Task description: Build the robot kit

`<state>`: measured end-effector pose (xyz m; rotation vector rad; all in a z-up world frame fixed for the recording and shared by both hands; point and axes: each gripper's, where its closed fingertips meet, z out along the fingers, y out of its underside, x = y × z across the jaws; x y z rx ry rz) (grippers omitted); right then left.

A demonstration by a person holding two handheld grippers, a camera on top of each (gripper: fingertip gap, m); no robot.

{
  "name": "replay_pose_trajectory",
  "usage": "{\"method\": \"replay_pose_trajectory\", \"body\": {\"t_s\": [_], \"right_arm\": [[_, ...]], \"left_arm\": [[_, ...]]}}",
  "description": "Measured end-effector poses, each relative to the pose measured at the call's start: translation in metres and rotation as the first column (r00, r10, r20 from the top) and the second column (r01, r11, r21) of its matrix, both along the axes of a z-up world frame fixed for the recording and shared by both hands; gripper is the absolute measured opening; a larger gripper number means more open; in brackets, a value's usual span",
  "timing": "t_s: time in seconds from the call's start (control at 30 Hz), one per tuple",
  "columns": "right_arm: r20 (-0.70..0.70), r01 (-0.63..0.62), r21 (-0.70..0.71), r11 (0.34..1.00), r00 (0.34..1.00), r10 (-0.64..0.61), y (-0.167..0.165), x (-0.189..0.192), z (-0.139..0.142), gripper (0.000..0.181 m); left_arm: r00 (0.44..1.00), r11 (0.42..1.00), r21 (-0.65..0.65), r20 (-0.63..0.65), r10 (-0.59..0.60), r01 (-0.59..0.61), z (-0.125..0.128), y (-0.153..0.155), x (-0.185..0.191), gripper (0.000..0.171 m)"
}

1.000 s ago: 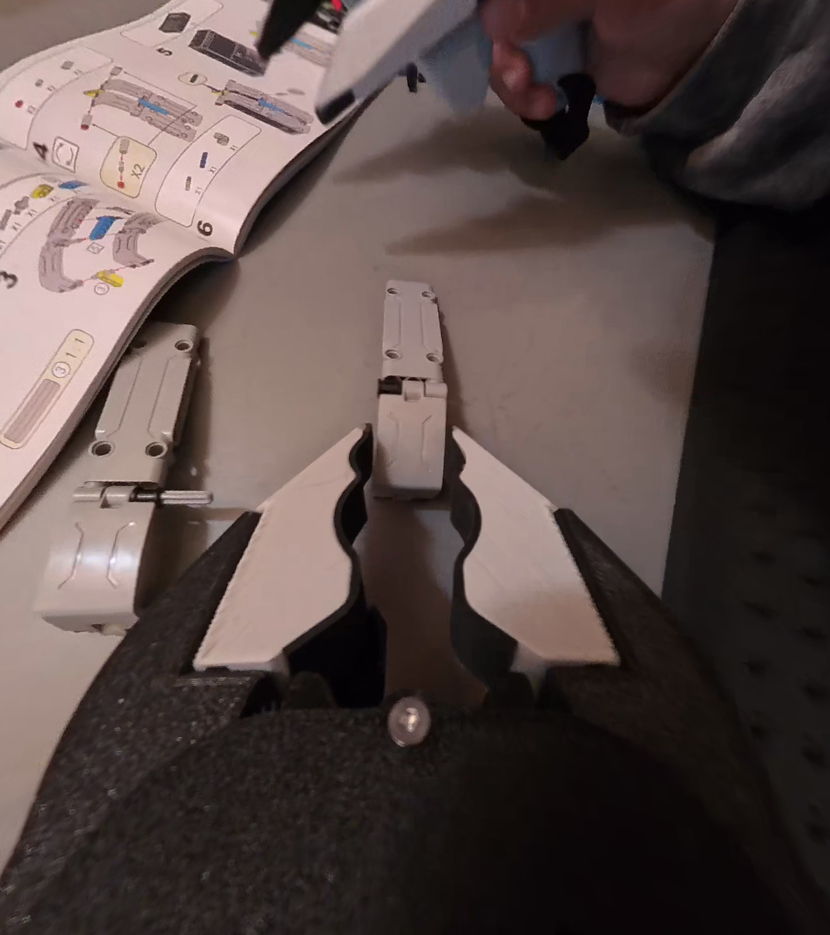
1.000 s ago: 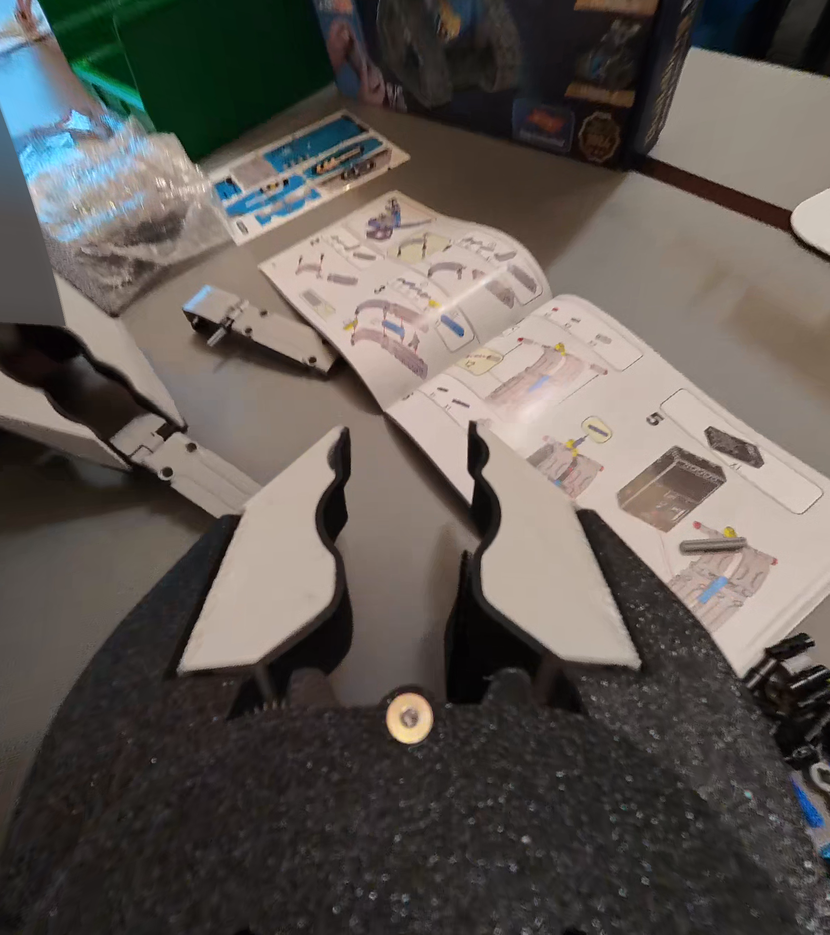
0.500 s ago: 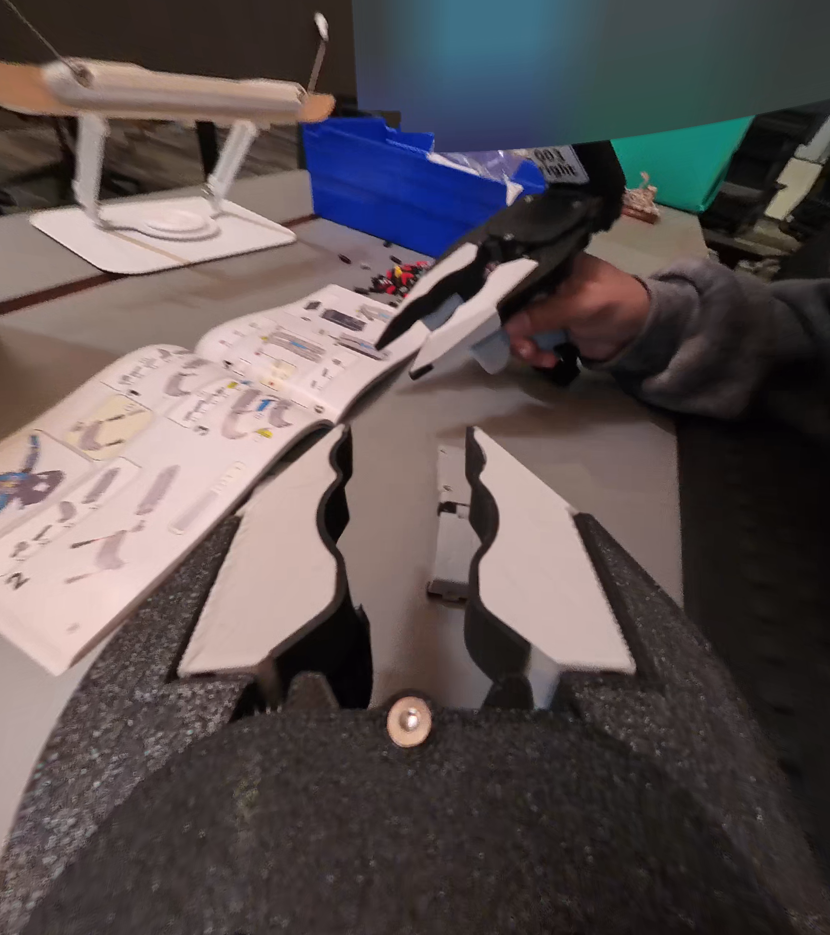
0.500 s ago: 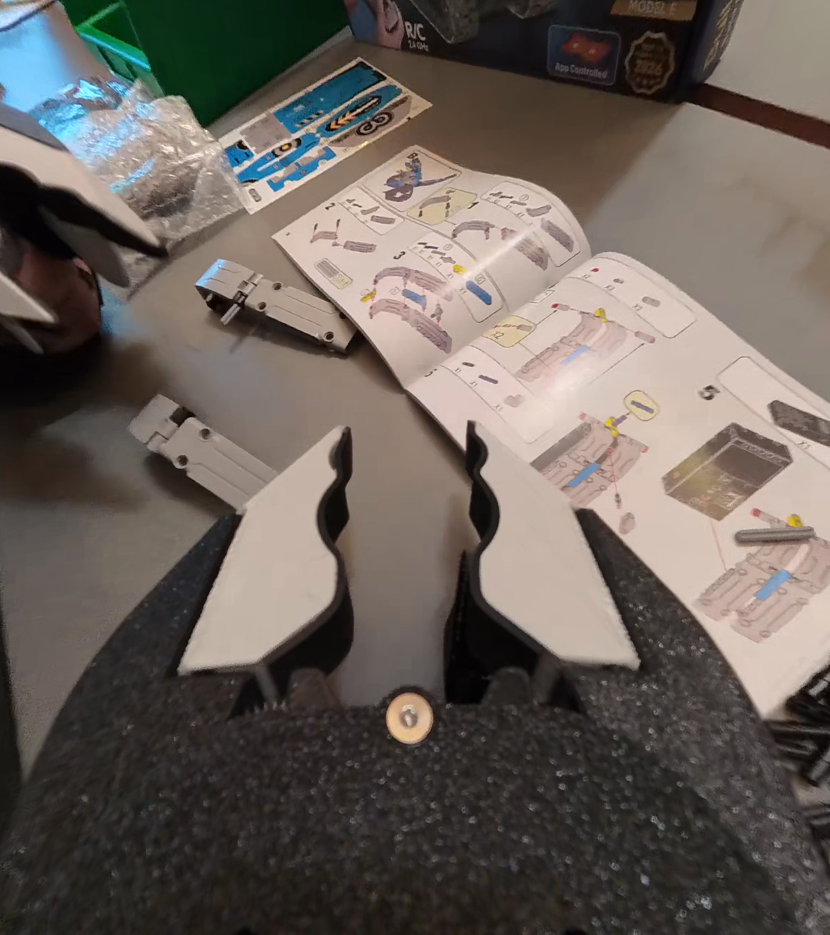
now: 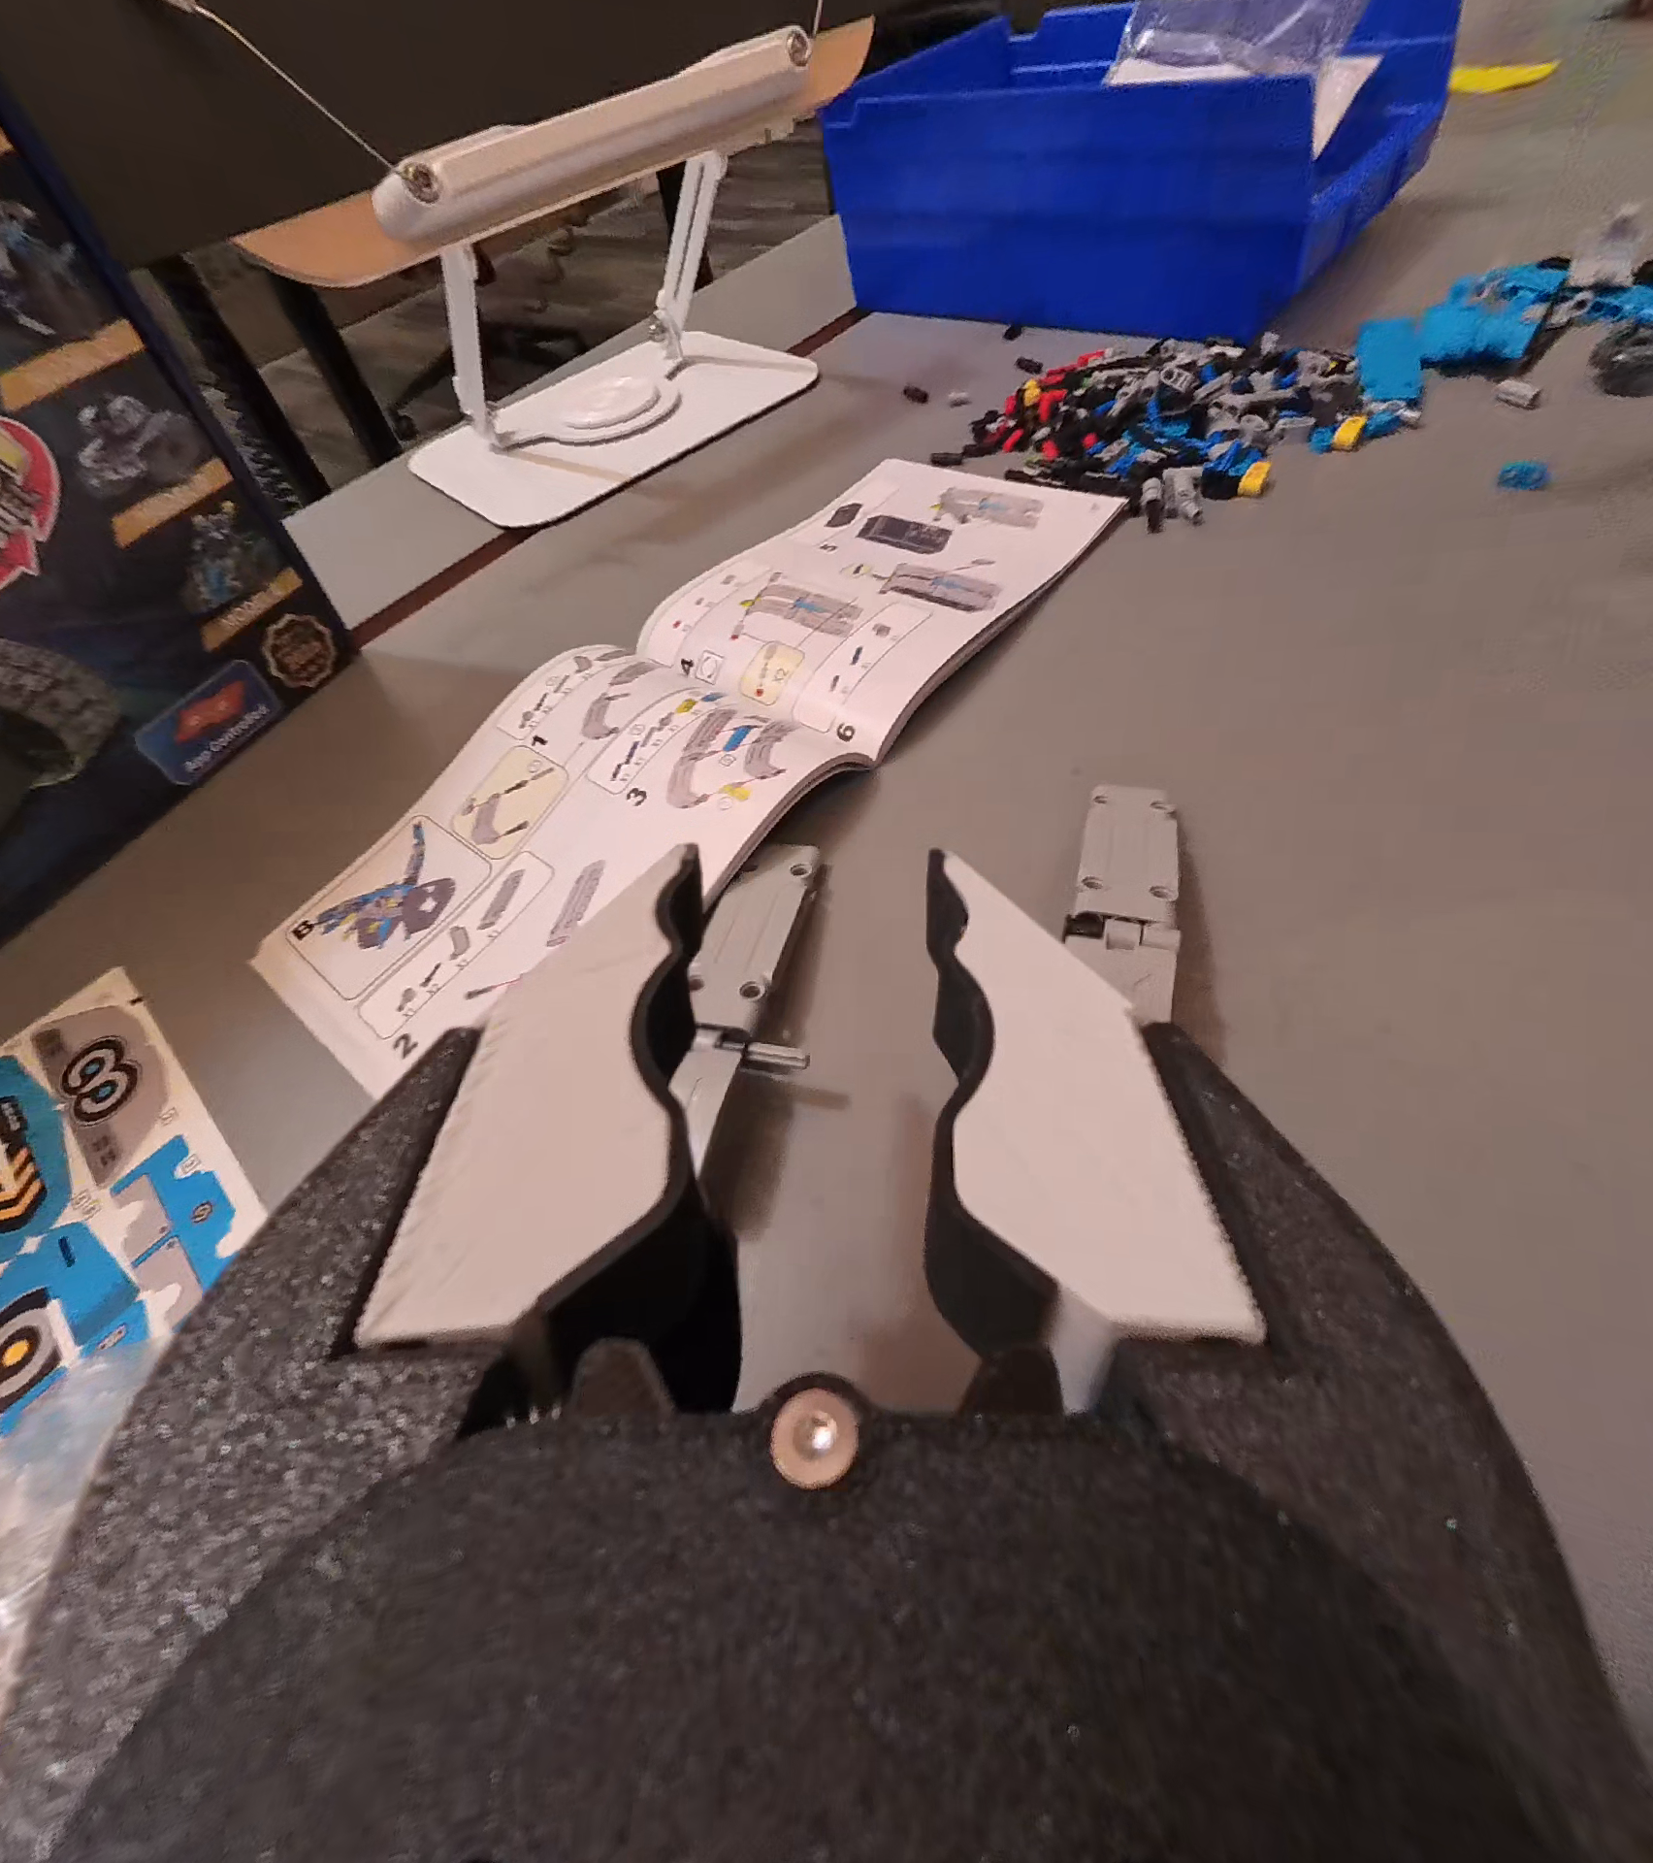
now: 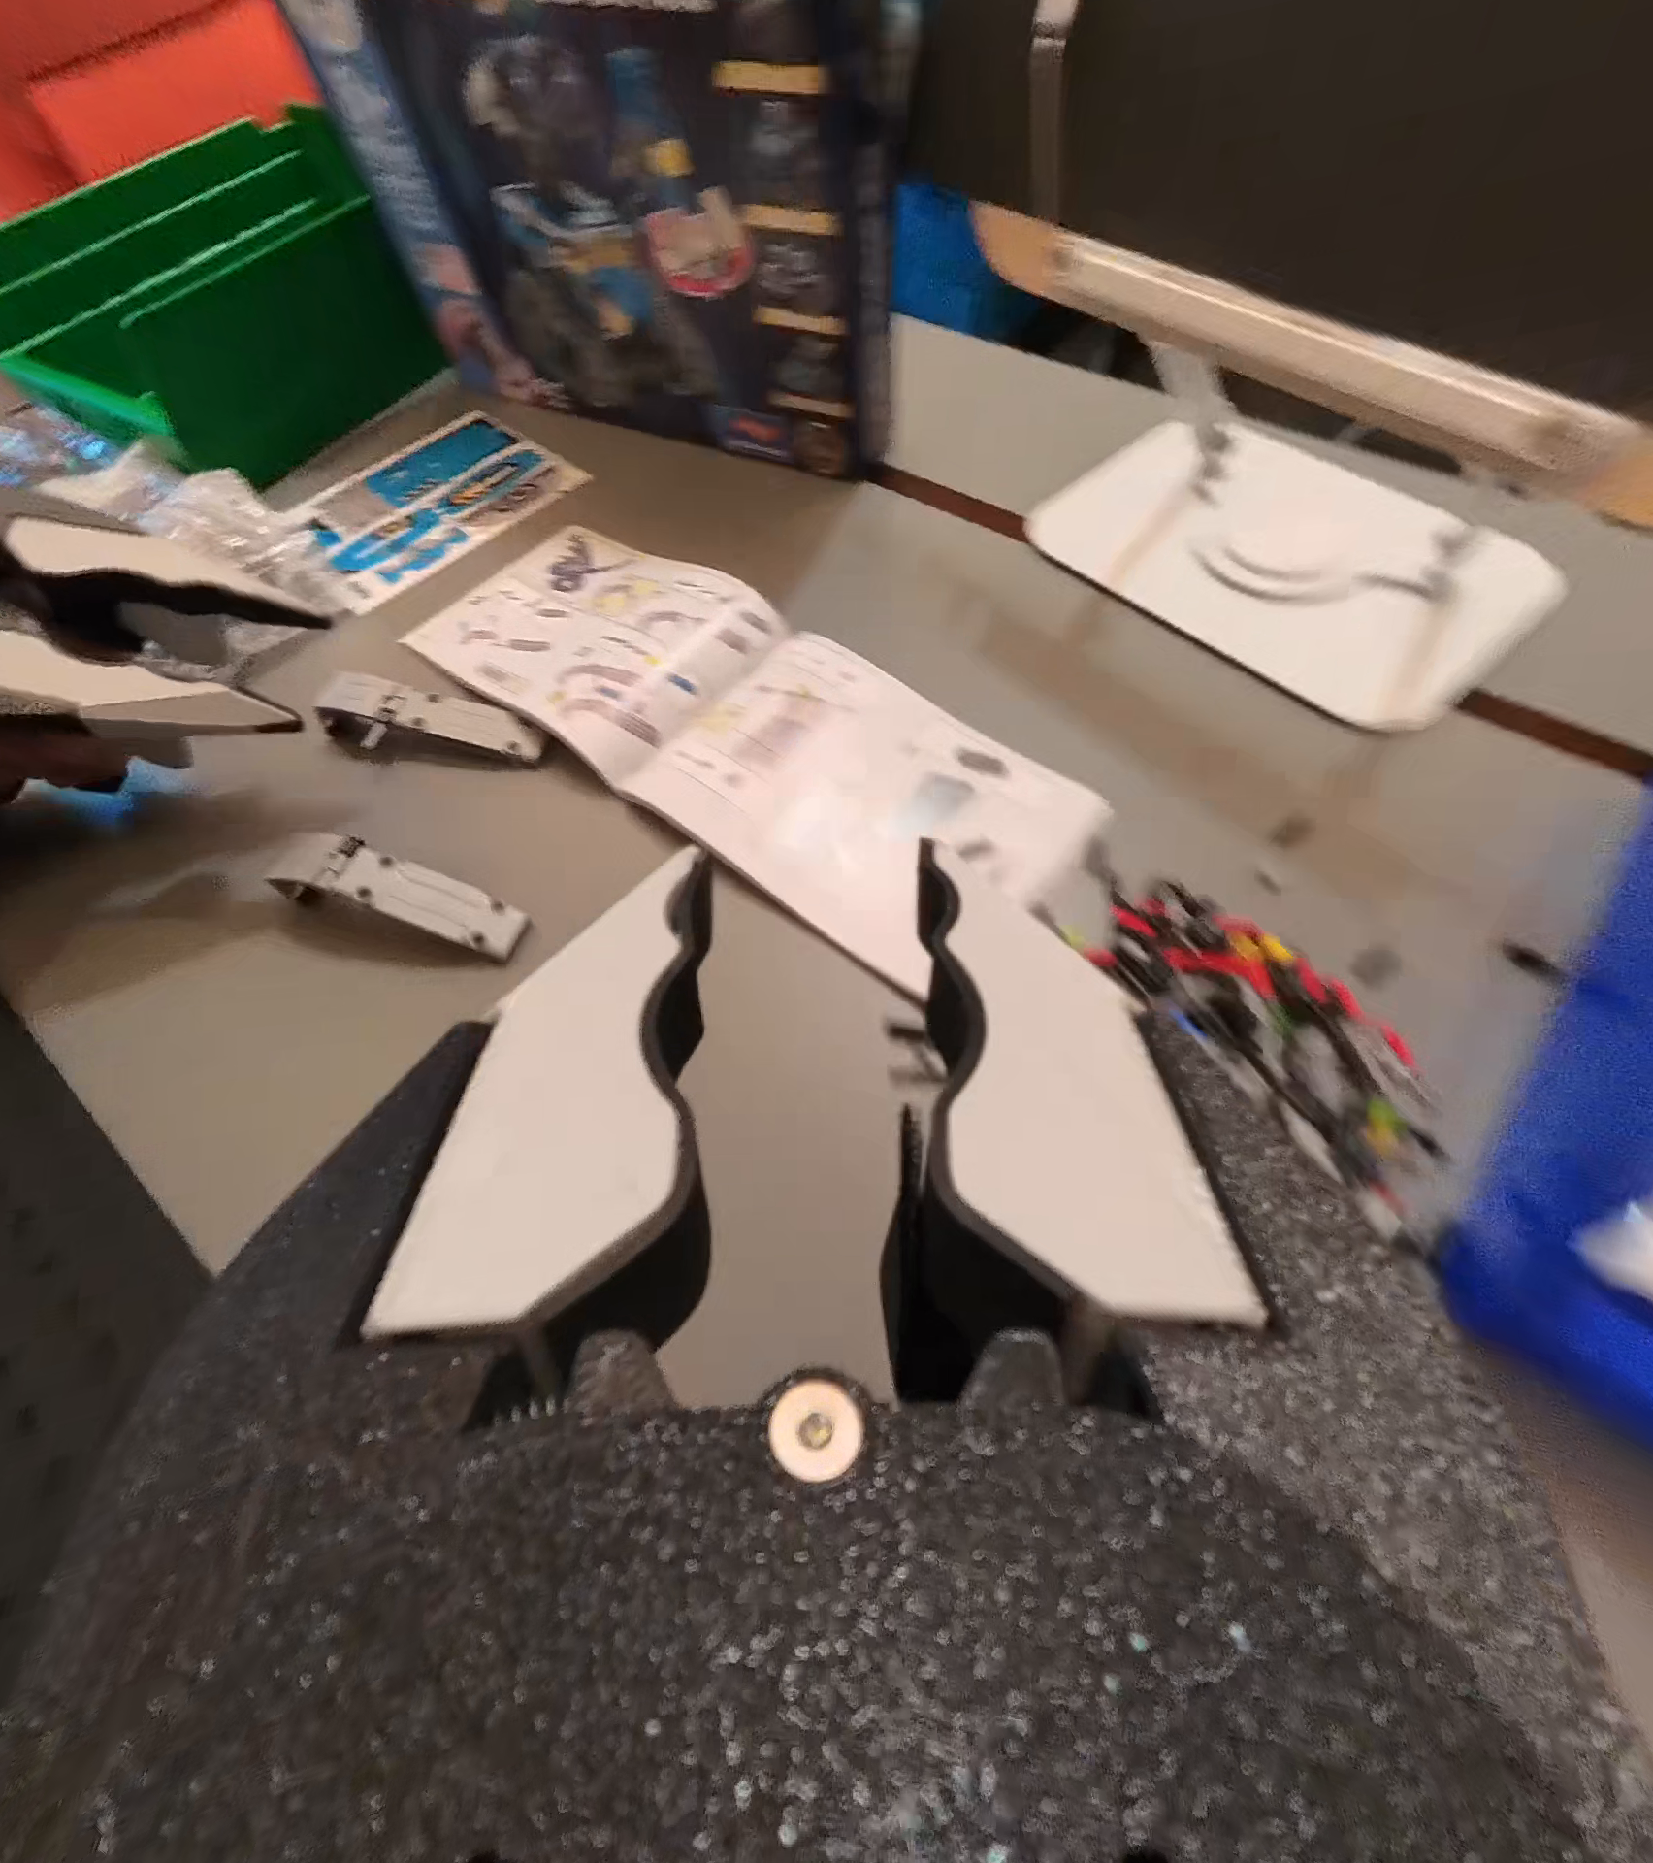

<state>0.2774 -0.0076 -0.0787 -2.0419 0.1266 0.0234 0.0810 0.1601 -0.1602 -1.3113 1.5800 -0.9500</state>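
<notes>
Left gripper (image 5: 812, 867), clenched on one grey part a second ago, hangs released; both grey parts (image 5: 1127, 887) (image 5: 752, 948) lie at twelve o'clock on the worktop (image 5: 1357, 827). Right gripper (image 6: 812, 857) gapes empty.

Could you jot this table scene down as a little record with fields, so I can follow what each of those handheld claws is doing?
left gripper: jaws open, empty, above the table, nearest a grey hinged part
right gripper: jaws open, empty, near the open instruction booklet
second grey hinged part: flat on the table, beside the left gripper's right jaw
loose pieces: small multicoloured pile beyond the booklet
blue bin: behind the pile
sticker sheet: left of the left gripper
</notes>
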Motion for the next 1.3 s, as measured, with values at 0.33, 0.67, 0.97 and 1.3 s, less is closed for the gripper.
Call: {"method": "replay_pose_trajectory", "body": {"t_s": [0.33,0.67,0.97,1.3], "right_arm": [[-0.001,0.473,-0.103,0.875,0.880,-0.475,-0.233,0.097,0.009,0.044],[-0.176,0.473,-0.116,0.873,0.855,-0.487,-0.280,0.031,-0.063,0.042],[-0.092,0.163,-0.290,0.943,0.976,-0.197,-0.163,-0.013,-0.066,0.046],[-0.065,0.152,-0.444,0.883,0.977,-0.201,-0.120,-0.016,-0.106,0.040]], "left_arm": [[1.000,1.000,-0.012,-0.008,0.005,-0.006,-0.006,0.002,0.001,0.044],[0.991,0.992,-0.103,-0.117,0.062,-0.074,0.007,-0.009,-0.071,0.044],[0.957,0.969,-0.123,-0.224,0.183,-0.214,0.020,-0.038,-0.133,0.044],[0.926,0.906,-0.237,-0.229,0.300,-0.352,-0.002,-0.043,-0.110,0.044]]}}
